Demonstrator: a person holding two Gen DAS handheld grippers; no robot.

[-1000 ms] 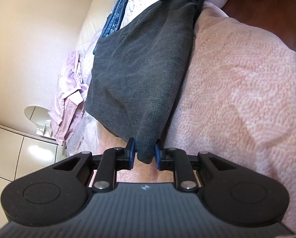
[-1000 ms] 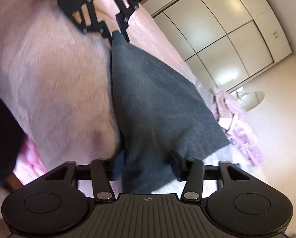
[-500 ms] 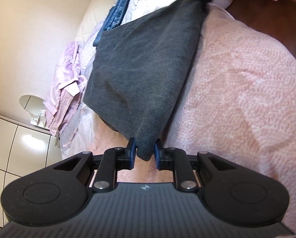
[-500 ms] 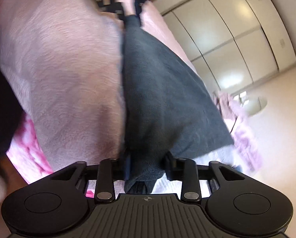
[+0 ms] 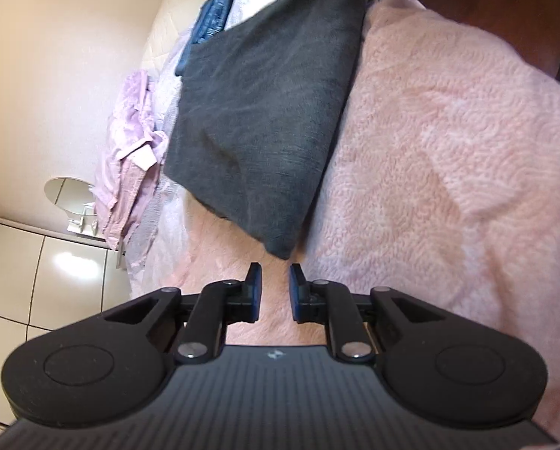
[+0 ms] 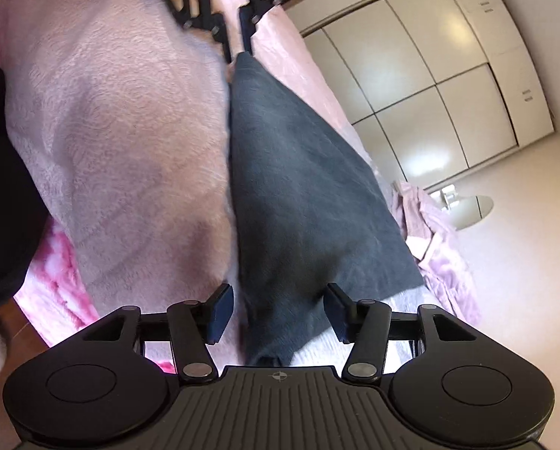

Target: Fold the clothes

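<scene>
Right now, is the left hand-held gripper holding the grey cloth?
No, the left hand-held gripper is open, and the grey cloth corner lies just beyond its fingers.

Right gripper spread wide around the dark grey garment on the pink blanket; left gripper beyond.

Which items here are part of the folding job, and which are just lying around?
In the job:
dark grey garment, lying on the pink bedspread
left gripper, open, just clear of its corner
right gripper, open, jaws either side of the cloth

Lying about:
lilac shirt, crumpled at the bed edge
blue jeans
round mirror
</scene>
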